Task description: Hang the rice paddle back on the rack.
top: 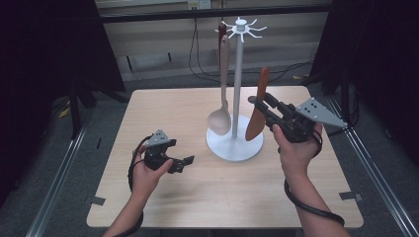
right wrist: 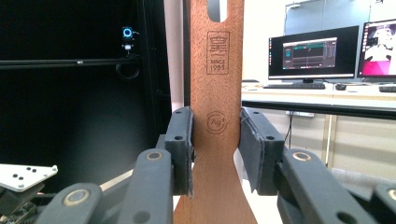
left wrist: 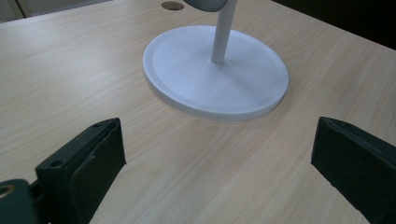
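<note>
So the brown wooden spatula point(top: 258, 106) was up in the air just right of the rack's pole, blade end down near the base, handle end pointing up with its hanging hole at the top. In the right gripper view you could read the stamped logo on the handle point(right wrist: 217, 84), and the slot of the hole sat right at the top edge. Our right claw point(top: 261, 103) was clamped on the spatula's neck, both pads pressed flat against its edges, so a solid hold as far as we could tell.

We'd say we were mid-carry: the spatula was off the table and not yet on a hook. The white utensil rack point(top: 236, 143) stood mid-table, and its ring of hooks point(top: 240, 27) was well above where the spatula's hole sat. A pale wooden spoon point(top: 223, 94) already hung on the left side of the pole, with something reddish behind it at the top.

Next move looked like a lift: raise the spatula until the hole cleared a free hook on the right side, then ease it over and drop it on. Keeping it upright mattered.

Our left claw point(top: 182, 163) was parked low over the table, near left of the base, jaws wide apart and holding nothing.
</note>
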Motion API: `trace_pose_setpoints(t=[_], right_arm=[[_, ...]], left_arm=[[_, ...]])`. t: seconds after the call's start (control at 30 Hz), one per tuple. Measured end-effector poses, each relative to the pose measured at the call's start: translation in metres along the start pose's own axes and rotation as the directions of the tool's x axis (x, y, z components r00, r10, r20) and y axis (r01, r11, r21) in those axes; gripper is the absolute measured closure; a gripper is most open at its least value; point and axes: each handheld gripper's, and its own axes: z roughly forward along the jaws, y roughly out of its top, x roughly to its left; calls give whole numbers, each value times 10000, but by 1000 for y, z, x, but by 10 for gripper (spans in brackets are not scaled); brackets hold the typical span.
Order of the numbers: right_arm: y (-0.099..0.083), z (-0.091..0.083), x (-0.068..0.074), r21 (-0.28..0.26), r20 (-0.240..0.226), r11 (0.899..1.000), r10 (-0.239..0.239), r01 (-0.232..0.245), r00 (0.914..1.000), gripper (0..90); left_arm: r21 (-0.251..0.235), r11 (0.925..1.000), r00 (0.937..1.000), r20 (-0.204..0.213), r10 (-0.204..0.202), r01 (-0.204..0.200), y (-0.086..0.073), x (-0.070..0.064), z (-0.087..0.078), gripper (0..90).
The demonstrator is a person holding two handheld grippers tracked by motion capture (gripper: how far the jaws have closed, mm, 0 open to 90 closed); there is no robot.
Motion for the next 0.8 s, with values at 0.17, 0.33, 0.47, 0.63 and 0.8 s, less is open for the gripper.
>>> trace_pose_setpoints(t=[0.17, 0.33, 0.47, 0.63, 0.8], right_arm=[[4, 3, 3, -161, 44, 9998, -77, 78, 10000, 660], [9, 5, 6, -303, 26, 9995, -98, 99, 9999, 660], [13, 8, 9, -404, 58, 9991, -160, 162, 9999, 660], [16, 11, 12, -450, 124, 9989, -155, 160, 9998, 660], [20, 15, 15, -497, 187, 9987, -129, 138, 9997, 660]], left_arm=[[18, 10000, 10000, -30, -5, 5, 0, 0, 0, 27], [15, 10000, 10000, -4, 18, -18, 0, 1, 0, 27], [22, 10000, 10000, -8, 37, -37, 0, 1, -1, 27], [-13, 10000, 10000, -28, 6, -6, 1, 1, -2, 27], [26, 10000, 10000, -23, 75, -75, 1, 1, -2, 27]])
